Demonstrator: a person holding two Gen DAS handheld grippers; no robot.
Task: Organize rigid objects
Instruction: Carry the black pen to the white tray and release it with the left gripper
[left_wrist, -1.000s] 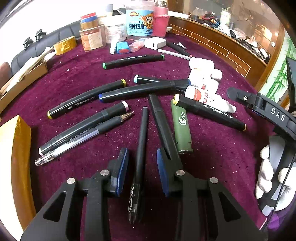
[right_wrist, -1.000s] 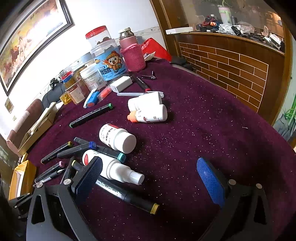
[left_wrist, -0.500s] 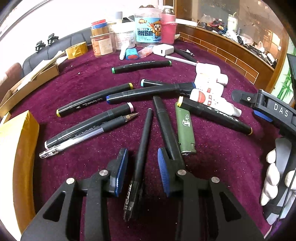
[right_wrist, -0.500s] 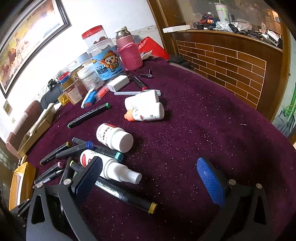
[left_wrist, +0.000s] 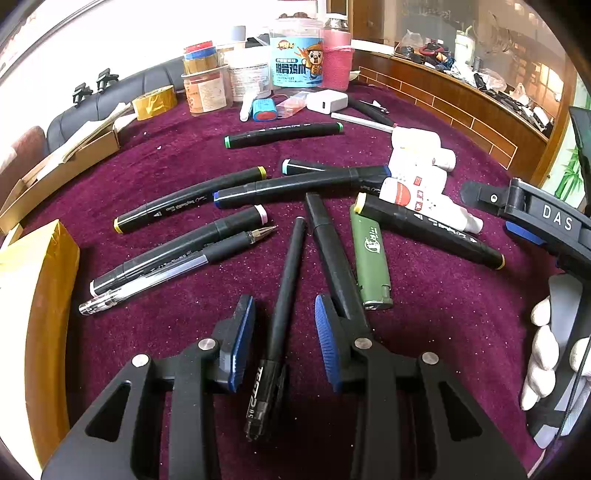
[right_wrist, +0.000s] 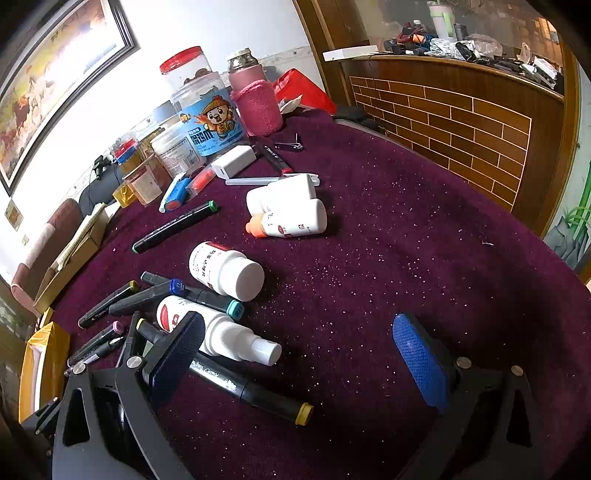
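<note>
Left gripper (left_wrist: 282, 332) points down at the purple table cloth (left_wrist: 424, 295), jaws partly apart. A slim black pen (left_wrist: 284, 295) lies on the cloth between the two blue pads; a gap shows on each side, so nothing is held.

A thicker black pen (left_wrist: 332, 254) runs under the right-hand finger, with a green lighter (left_wrist: 371, 258) just beside it. Further out, black markers: one with yellow ends (left_wrist: 184, 201), one with a blue end (left_wrist: 303, 186), one with green ends (left_wrist: 282, 134). A clear-barrelled pen (left_wrist: 166, 273) lies to the left.

Right gripper (right_wrist: 295, 350) stands wide apart over bare cloth, holding nothing. A gloved hand (left_wrist: 546, 354) grips its handle. A white spray bottle (right_wrist: 229, 336) and a yellow-tipped marker (right_wrist: 251, 387) lie partly behind its left-hand finger; whether they touch it is hard to tell. A white pill bottle (right_wrist: 225, 269) lies well beyond.

Jars (left_wrist: 295, 62) stand at the far edge.
</note>
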